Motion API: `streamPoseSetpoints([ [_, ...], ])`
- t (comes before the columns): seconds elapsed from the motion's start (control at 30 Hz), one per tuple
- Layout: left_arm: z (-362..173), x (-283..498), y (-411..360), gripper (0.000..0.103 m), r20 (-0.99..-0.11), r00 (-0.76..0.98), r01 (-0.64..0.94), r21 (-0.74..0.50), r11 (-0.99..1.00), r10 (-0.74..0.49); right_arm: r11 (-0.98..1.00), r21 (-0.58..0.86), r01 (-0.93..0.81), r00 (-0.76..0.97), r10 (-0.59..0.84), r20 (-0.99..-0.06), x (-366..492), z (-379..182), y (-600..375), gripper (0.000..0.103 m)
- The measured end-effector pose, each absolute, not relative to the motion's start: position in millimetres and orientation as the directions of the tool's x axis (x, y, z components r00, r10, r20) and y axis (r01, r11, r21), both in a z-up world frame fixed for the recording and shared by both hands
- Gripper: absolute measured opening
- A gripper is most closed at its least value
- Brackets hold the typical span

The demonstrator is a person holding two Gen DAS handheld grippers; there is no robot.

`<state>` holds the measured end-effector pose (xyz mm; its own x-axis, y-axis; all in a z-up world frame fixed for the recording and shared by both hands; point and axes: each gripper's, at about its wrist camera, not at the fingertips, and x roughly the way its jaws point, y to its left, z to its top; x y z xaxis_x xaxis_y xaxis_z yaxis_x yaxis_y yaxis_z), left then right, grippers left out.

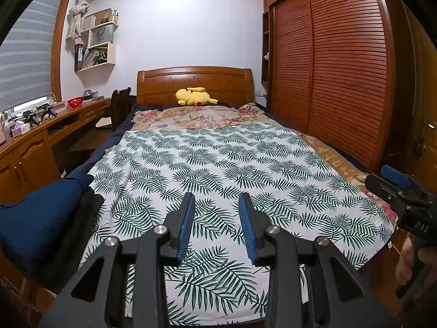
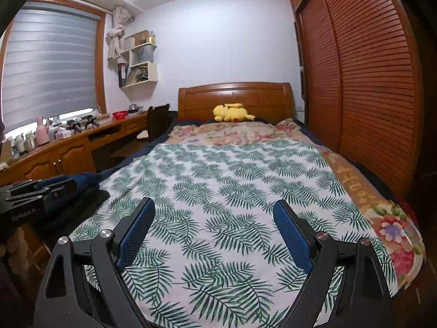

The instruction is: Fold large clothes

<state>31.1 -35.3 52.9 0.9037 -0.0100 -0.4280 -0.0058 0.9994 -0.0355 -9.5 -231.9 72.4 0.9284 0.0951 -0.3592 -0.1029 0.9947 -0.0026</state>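
Note:
A large white cloth with a green palm-leaf print (image 1: 218,169) lies spread flat over the bed, also filling the right wrist view (image 2: 232,191). My left gripper (image 1: 217,199) hovers above its near end, jaws partly apart with nothing between the blue pads. My right gripper (image 2: 214,205) hangs over the same near end with its jaws wide apart and empty. Each gripper shows at the edge of the other's view: the right one (image 1: 398,183) at the far right, the left one (image 2: 35,191) at the far left.
A floral bedspread (image 2: 393,227) lies under the cloth. A yellow plush toy (image 1: 194,96) rests by the wooden headboard (image 1: 194,82). Folded dark blue fabric (image 1: 41,213) sits at the bed's near left corner. A desk (image 1: 41,134) runs along the left, a slatted wardrobe (image 1: 341,68) along the right.

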Motion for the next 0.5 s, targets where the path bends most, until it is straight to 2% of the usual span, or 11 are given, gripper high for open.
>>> streamPoseSetpoints([
  [0.5, 53.3, 27.6, -33.1, 0.033, -0.427, 0.904, -0.007, -0.037, 0.999, -0.01, 0.995, -0.002, -0.104, 0.929, 0.097, -0.358, -10.1, 71.9, -228.5, 0.09],
])
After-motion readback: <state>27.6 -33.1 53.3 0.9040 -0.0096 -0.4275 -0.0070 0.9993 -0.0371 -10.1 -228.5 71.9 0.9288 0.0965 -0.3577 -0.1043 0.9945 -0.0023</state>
